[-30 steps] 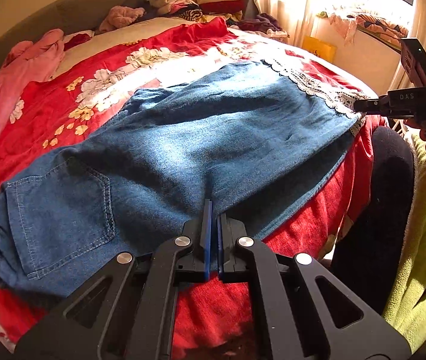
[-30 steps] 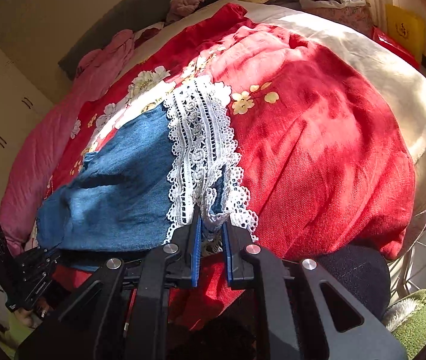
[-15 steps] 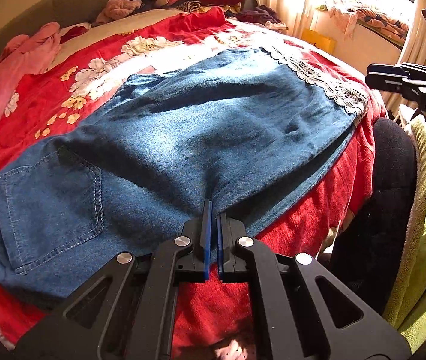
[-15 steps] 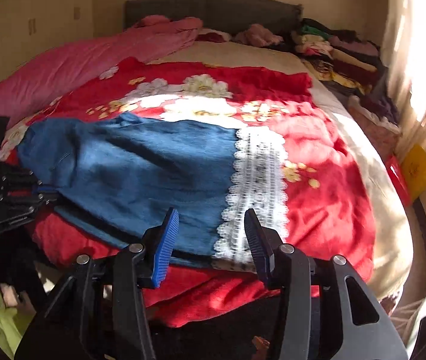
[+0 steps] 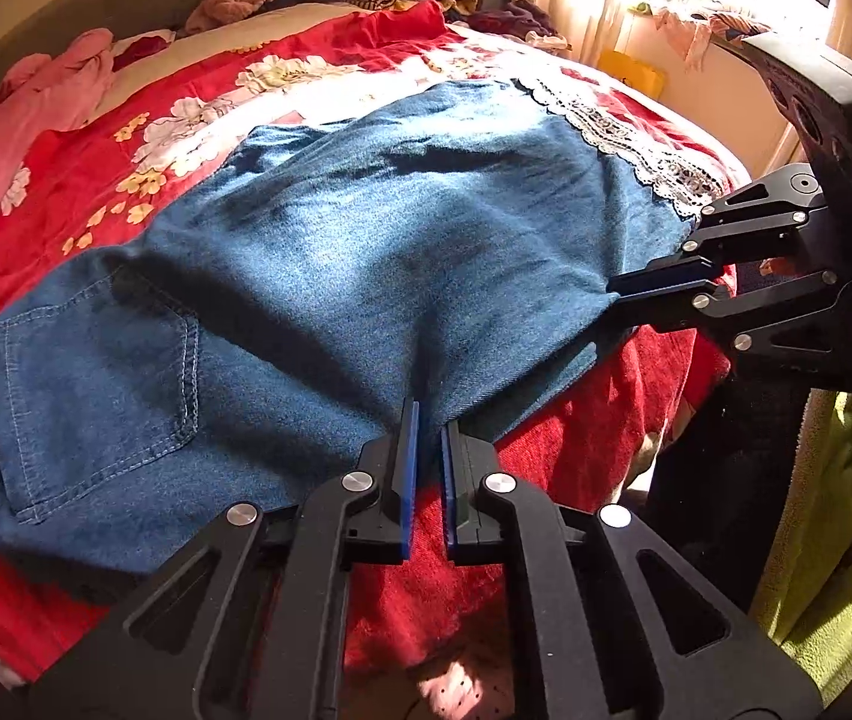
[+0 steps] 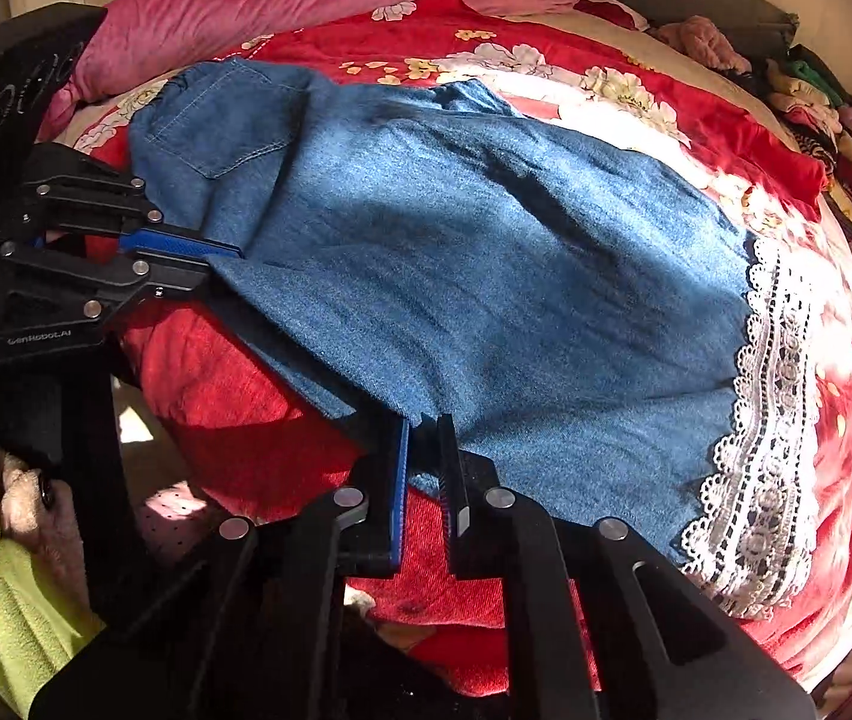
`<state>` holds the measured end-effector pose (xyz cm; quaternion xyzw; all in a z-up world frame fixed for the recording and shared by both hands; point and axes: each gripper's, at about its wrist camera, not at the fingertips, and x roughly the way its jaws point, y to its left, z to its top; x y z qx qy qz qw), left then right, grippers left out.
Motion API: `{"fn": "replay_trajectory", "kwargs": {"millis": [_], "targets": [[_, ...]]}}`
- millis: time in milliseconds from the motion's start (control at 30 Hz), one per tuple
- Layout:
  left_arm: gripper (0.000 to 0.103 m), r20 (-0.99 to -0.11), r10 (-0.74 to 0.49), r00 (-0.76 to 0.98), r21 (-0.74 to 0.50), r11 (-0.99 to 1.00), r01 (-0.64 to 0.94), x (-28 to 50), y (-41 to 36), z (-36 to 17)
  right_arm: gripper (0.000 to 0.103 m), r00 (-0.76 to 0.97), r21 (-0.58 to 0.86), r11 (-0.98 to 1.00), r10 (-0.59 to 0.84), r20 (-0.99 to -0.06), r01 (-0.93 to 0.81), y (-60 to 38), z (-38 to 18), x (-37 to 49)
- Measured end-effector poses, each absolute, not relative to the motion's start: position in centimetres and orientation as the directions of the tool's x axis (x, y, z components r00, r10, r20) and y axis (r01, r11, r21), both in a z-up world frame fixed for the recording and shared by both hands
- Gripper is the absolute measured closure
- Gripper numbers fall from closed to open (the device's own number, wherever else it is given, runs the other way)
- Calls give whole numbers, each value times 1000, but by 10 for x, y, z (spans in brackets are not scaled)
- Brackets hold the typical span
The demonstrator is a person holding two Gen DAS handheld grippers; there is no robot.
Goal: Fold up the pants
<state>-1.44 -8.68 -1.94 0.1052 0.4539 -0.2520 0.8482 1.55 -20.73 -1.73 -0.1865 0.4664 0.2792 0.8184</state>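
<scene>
blue denim pants (image 5: 330, 276) lie flat across red floral bedspread (image 5: 198, 90), lace hem (image 6: 768, 420) at far end, near edge overhanging | left gripper (image 5: 428, 420) low at near edge, fingers almost closed pinching denim | right gripper (image 6: 423, 426) alongside, narrow gap, gripping the same edge

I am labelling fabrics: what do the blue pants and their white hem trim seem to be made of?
The pants look like denim: matte blue weave with pale stitching around the back pocket. The hem trim looks like white lace, since its openwork floral pattern shows holes. The fibre itself cannot be told.
</scene>
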Motion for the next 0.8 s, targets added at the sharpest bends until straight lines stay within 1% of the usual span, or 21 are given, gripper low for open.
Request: {"fn": "replay_trajectory", "kwargs": {"millis": [67, 133, 200, 233, 267, 300, 333, 367, 433, 467, 533, 567, 633, 700, 800], "targets": [[96, -828, -343, 444, -74, 851, 519, -15, -83, -20, 95, 386, -36, 775, 273, -881, -631, -211, -22, 13], [84, -825, -349, 445, -89, 857, 508, -17, -76, -15, 95, 366, -31, 775, 262, -893, -632, -212, -27, 12], [60, -809, -351, 471, -97, 871, 482, -20, -62, -4, 93, 352, 16, 777, 303, -885, -629, -217, -21, 9], [52, -796, -346, 498, -96, 883, 460, -20, -53, 3, 89, 360, 38, 781, 330, -873, -623, -222, -15, 7], [30, -784, -332, 524, -89, 896, 435, -19, -45, 9, 78, 376, 55, 786, 355, -856, -615, -227, -7, 7], [18, -768, -293, 570, -74, 924, 376, -16, -30, 17, 72, 398, 69, 796, 374, -838, -602, -234, 1, 7], [18, -760, -266, 593, -70, 941, 331, -12, -17, 20, 62, 429, 73, 812, 380, -819, -580, -242, 9, 10], [18, -759, -243, 604, -77, 955, 288, -7, -5, 22, 60, 461, 67, 832, 371, -806, -551, -249, 15, 14], [18, -772, -178, 610, -79, 979, 186, 9, 20, 19, 60, 499, 59, 872, 332, -801, -485, -262, 19, 26], [17, -780, -135, 611, -54, 987, 149, 15, 28, 15, 60, 505, 62, 888, 315, -804, -455, -269, 18, 32], [17, -805, -12, 593, 34, 997, 66, 25, 45, -1, 59, 485, 61, 911, 272, -831, -407, -278, 11, 42], [17, -811, 1, 586, 43, 997, 58, 25, 50, -7, 55, 461, 59, 920, 248, -852, -387, -283, 4, 46], [17, -820, 12, 572, 50, 997, 50, 27, 59, -17, 54, 408, 56, 937, 204, -890, -346, -291, -12, 51], [17, -817, 15, 576, 59, 997, 57, 25, 57, -18, 54, 404, 72, 938, 214, -889, -338, -295, -17, 49], [18, -819, 28, 573, 73, 996, 56, 23, 47, -10, 54, 416, 38, 931, 198, -888, -362, -289, -10, 45]]}}
